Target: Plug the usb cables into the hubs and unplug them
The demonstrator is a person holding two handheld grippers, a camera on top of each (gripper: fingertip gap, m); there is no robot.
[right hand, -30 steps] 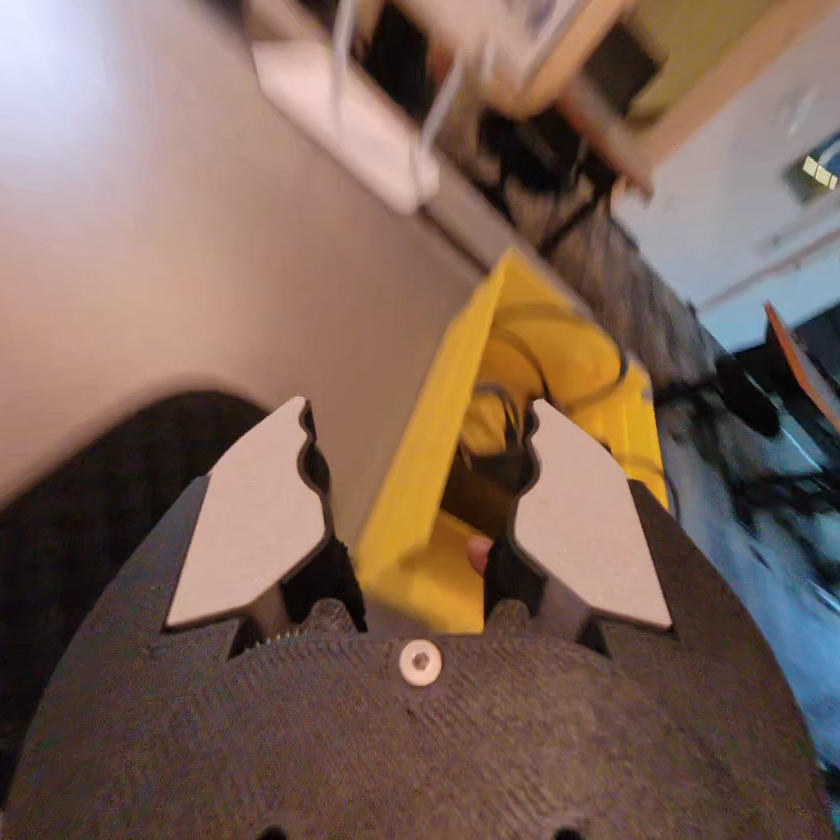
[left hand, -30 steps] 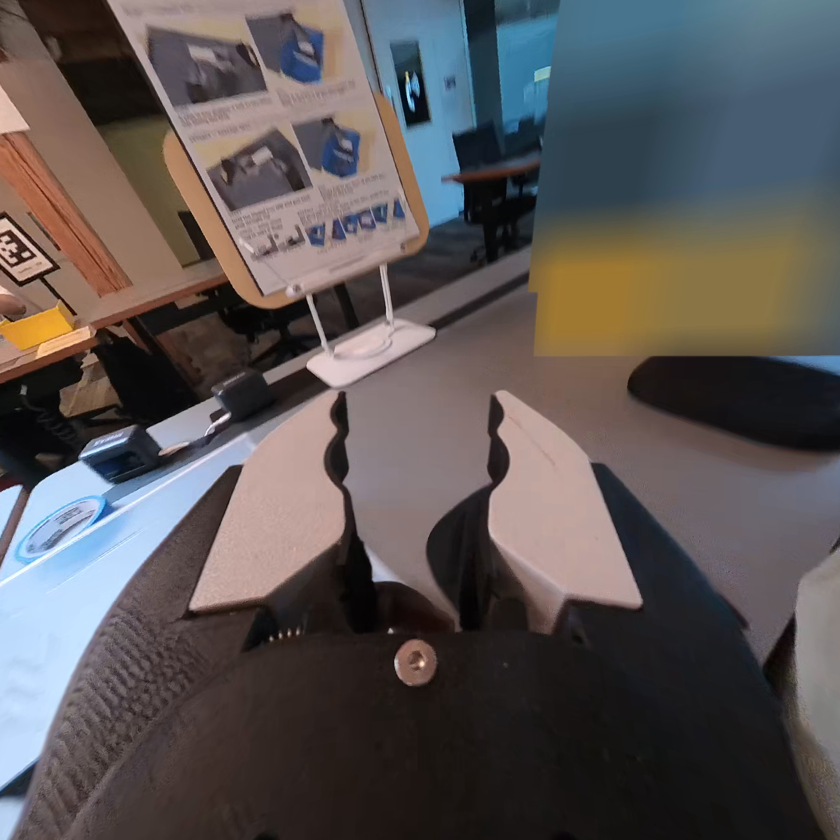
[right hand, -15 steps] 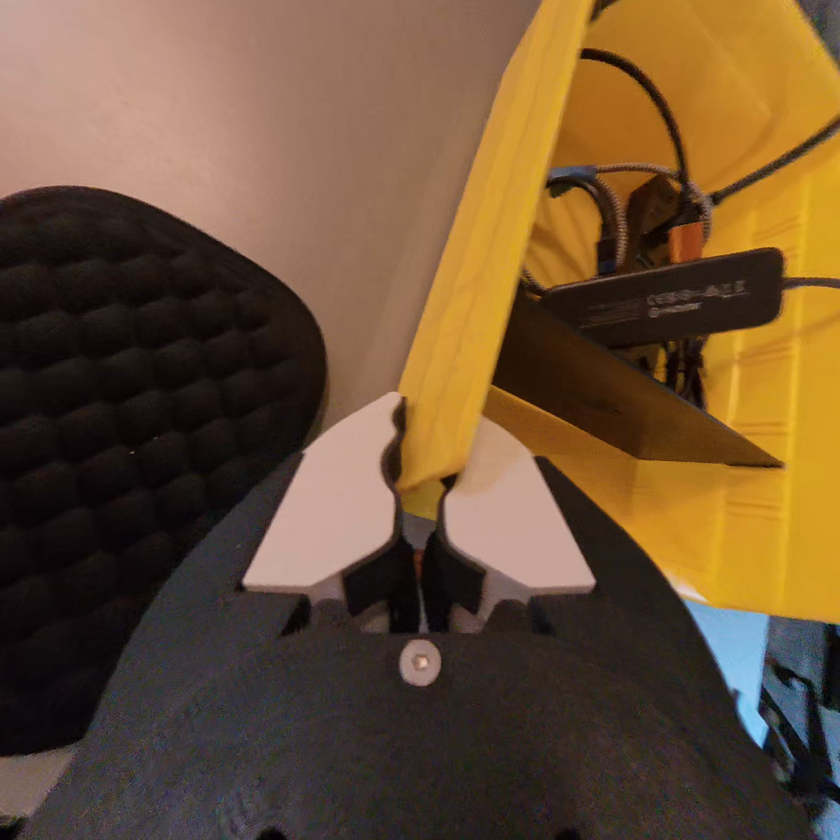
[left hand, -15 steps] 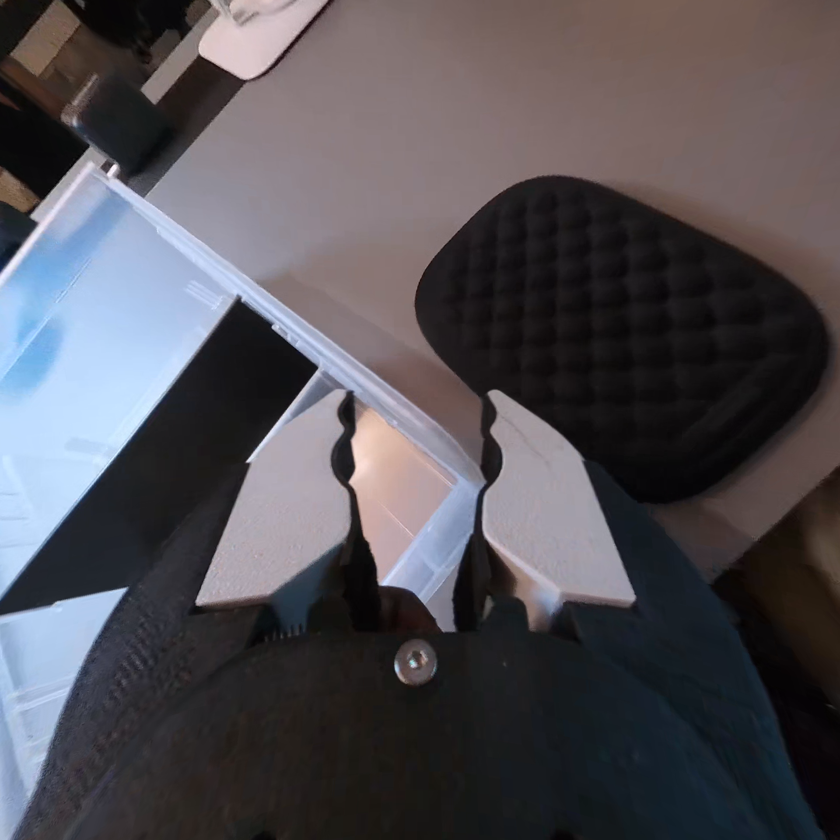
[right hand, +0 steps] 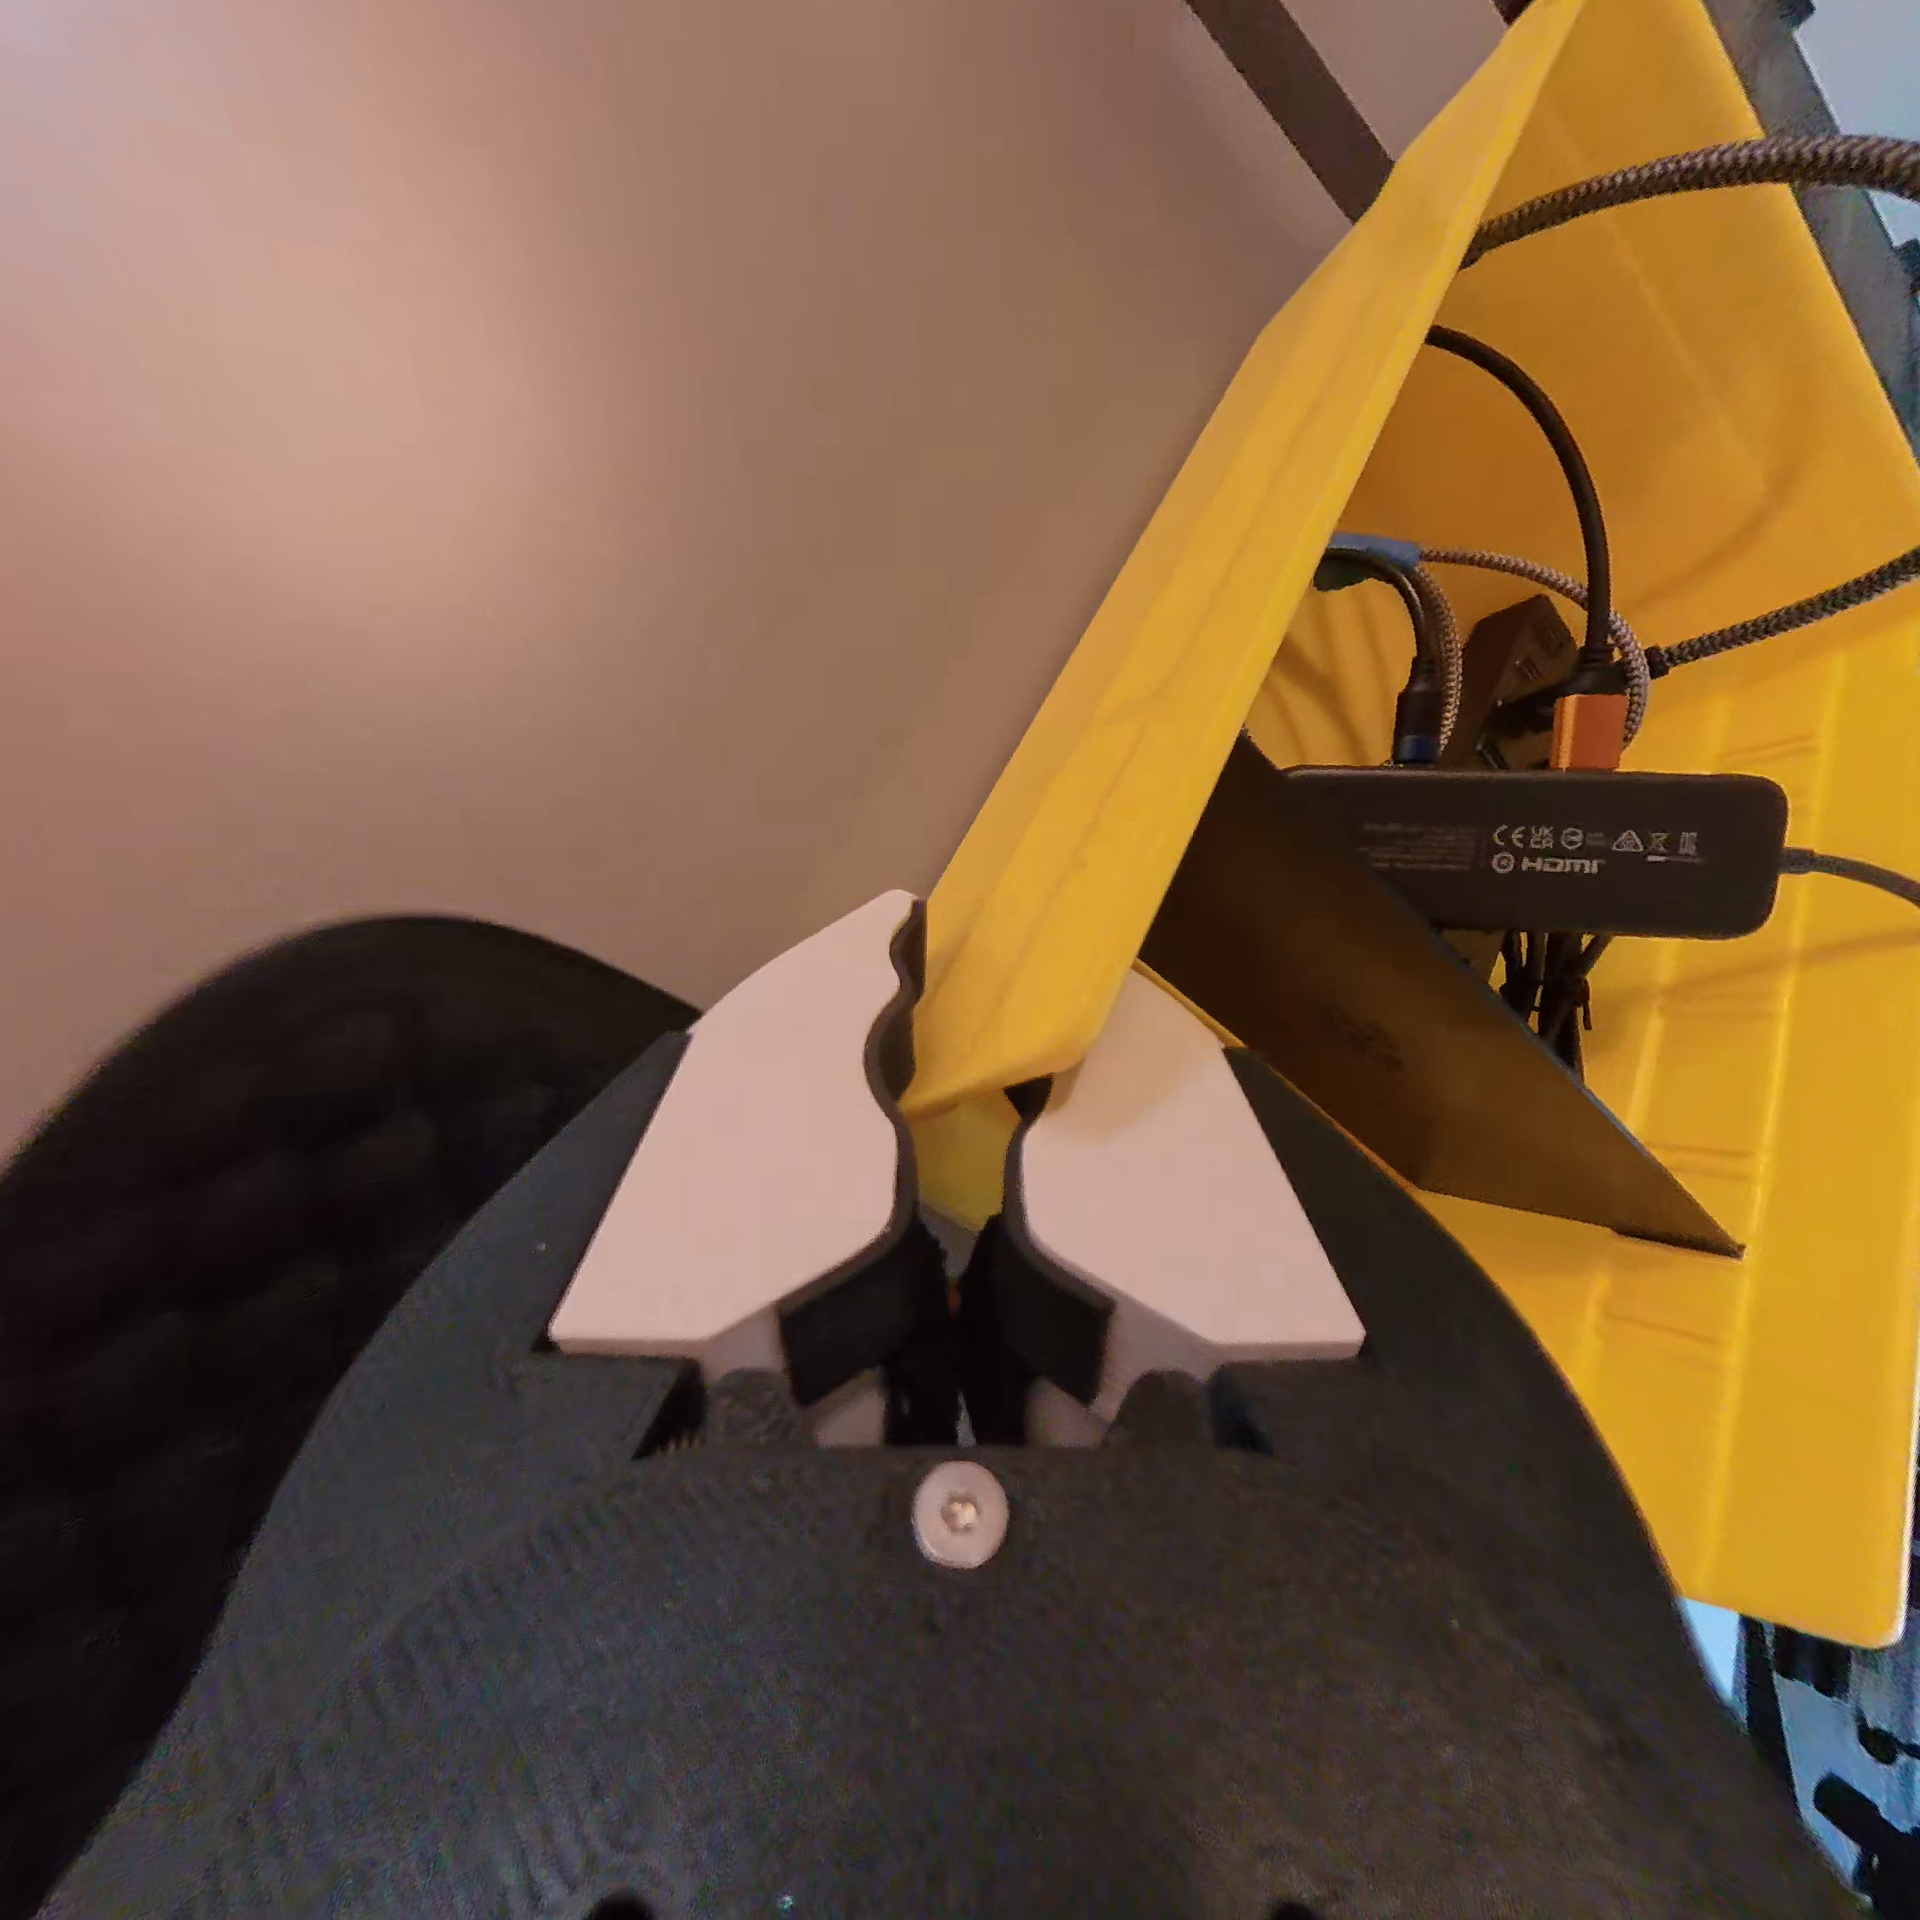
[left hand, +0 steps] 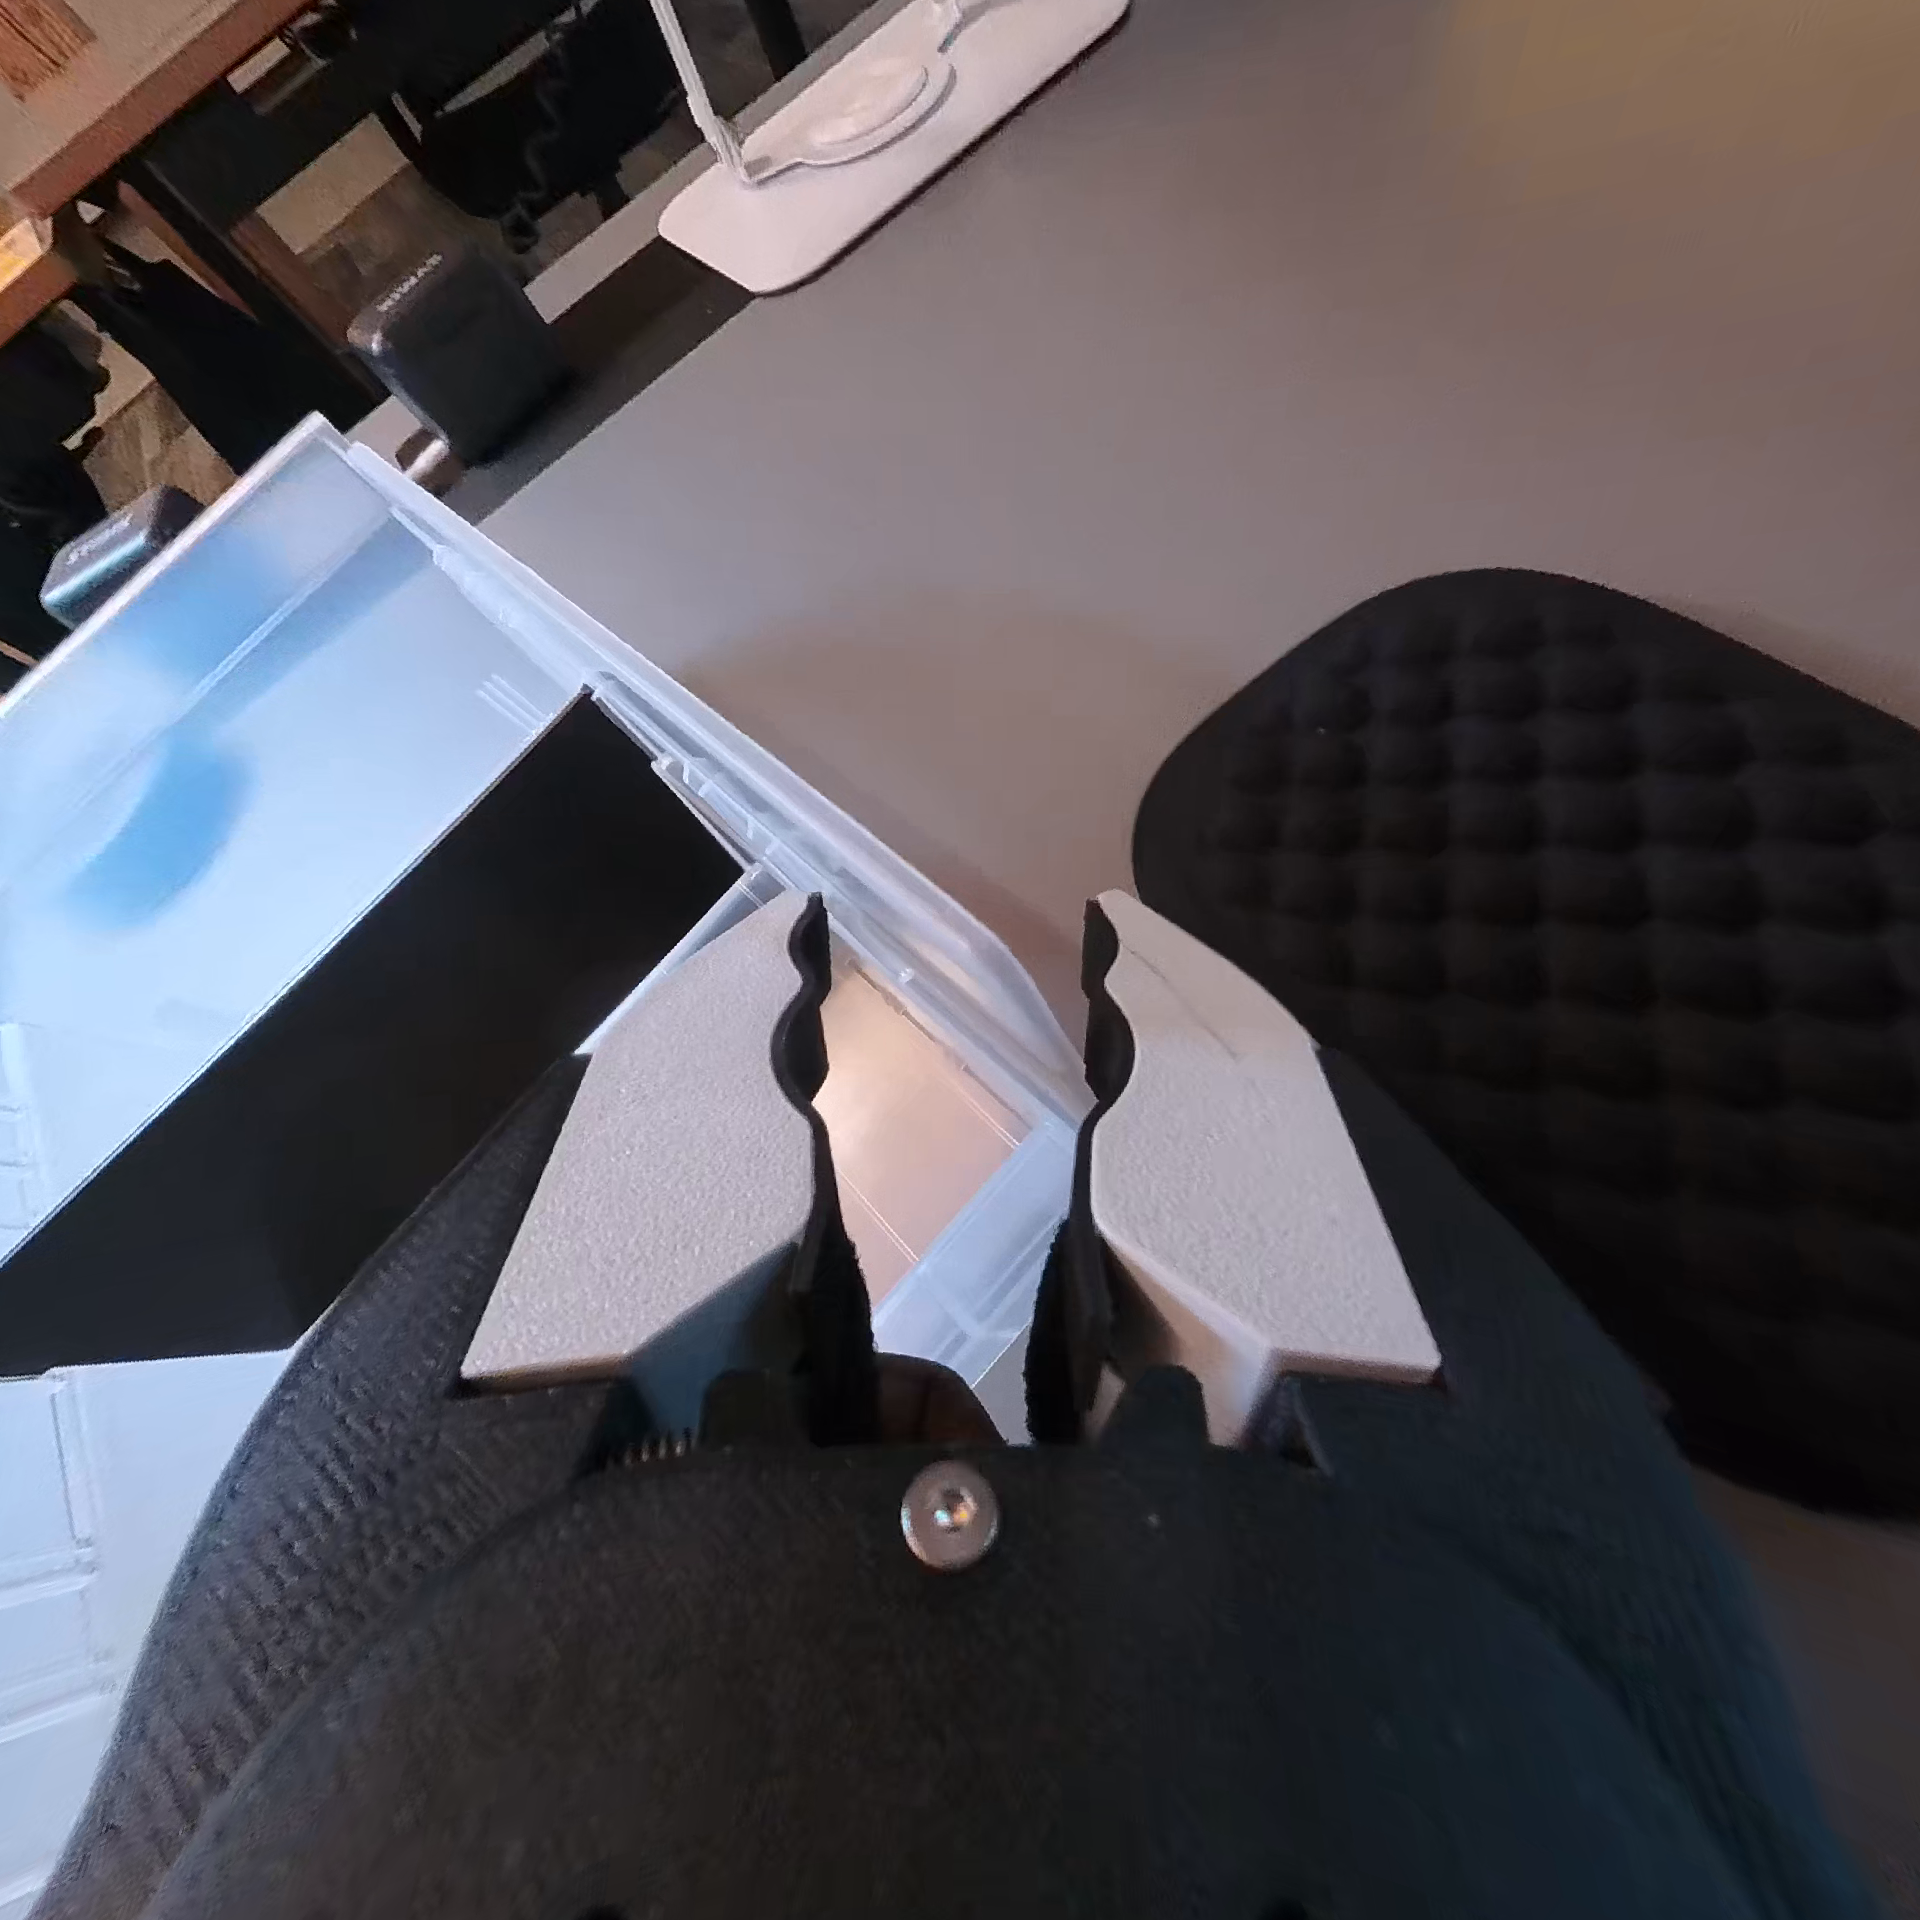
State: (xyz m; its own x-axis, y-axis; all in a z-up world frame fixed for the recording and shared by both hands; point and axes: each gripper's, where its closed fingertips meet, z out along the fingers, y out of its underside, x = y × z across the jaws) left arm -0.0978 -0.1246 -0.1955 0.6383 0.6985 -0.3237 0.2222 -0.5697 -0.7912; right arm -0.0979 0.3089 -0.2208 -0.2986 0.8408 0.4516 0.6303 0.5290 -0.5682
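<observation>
My right gripper [right hand: 992, 1049] is shut on the near corner of the left wall of a yellow bin [right hand: 1195, 644]. Inside the bin lies a black USB hub [right hand: 1538, 842] with several cables [right hand: 1569, 447] plugged in behind it, one with an orange plug [right hand: 1590, 727]. A black divider panel [right hand: 1403, 1060] leans in the bin below the hub. My left gripper [left hand: 951, 925] is open, its fingers straddling the near corner of a clear plastic bin [left hand: 831, 831]. That bin holds a black divider panel [left hand: 416, 987]. No hub or cable shows in the left wrist view.
A black dimpled foam pad [left hand: 1558, 935] lies on the grey table between the two bins; it also shows in the right wrist view [right hand: 260, 1143]. A white stand base [left hand: 883, 177] sits at the table's far edge, with a black box-shaped device [left hand: 457, 353] to its left. The gap from one gripper's tips to the other's is roughly 45 centimeters.
Both grippers have tipped down from looking across the room to the bins. The right gripper has shut on the yellow bin's wall. The left has settled over the clear bin's corner, still open.
</observation>
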